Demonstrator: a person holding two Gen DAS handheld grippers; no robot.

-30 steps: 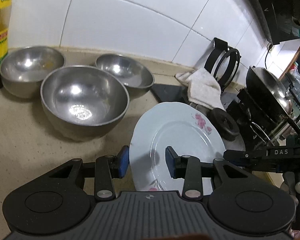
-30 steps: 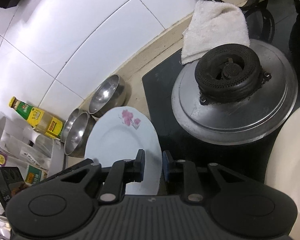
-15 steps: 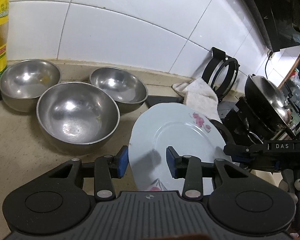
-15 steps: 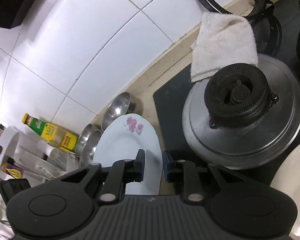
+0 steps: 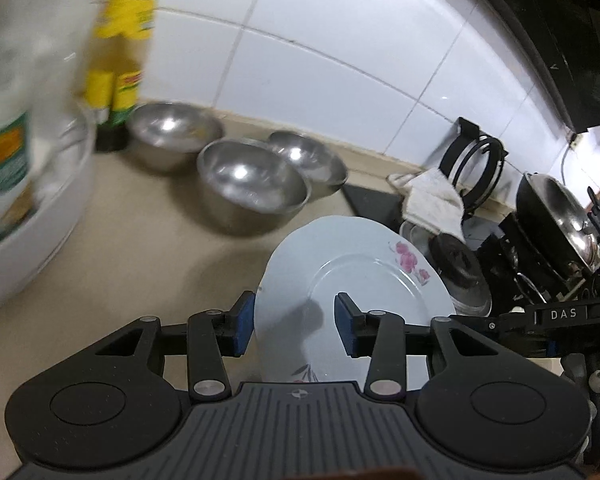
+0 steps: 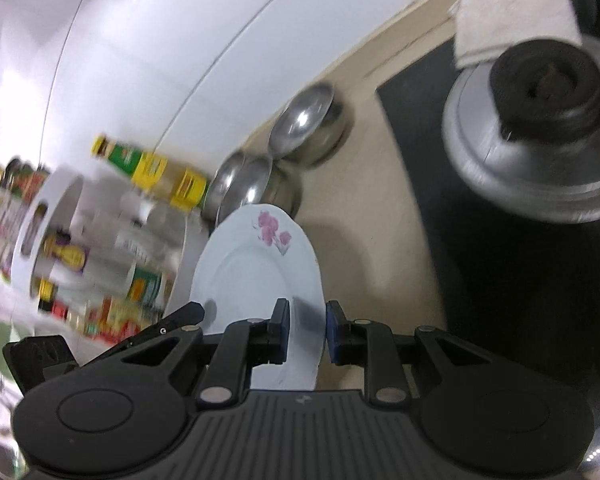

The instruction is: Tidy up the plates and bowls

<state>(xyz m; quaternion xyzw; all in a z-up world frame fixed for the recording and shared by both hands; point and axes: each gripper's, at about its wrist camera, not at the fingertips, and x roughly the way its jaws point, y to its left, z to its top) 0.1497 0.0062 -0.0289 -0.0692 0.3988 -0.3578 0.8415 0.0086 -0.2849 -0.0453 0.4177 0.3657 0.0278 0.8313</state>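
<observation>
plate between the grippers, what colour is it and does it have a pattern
Pale blue-white plate with pink flowers near its rim, clearest in the left wrist view.

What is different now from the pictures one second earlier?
The left gripper has just been opening its jaws, with the plate rim between them, and has drawn back, so the steel bowls look farther and a bottle shows. The right gripper stays shut on the plate. The bowls and towel did not move.

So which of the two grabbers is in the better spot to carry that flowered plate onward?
Probably the right gripper: it is clamped on the plate's rim. The left gripper's jaws have just been opening and stand apart around the plate's near edge.
</observation>
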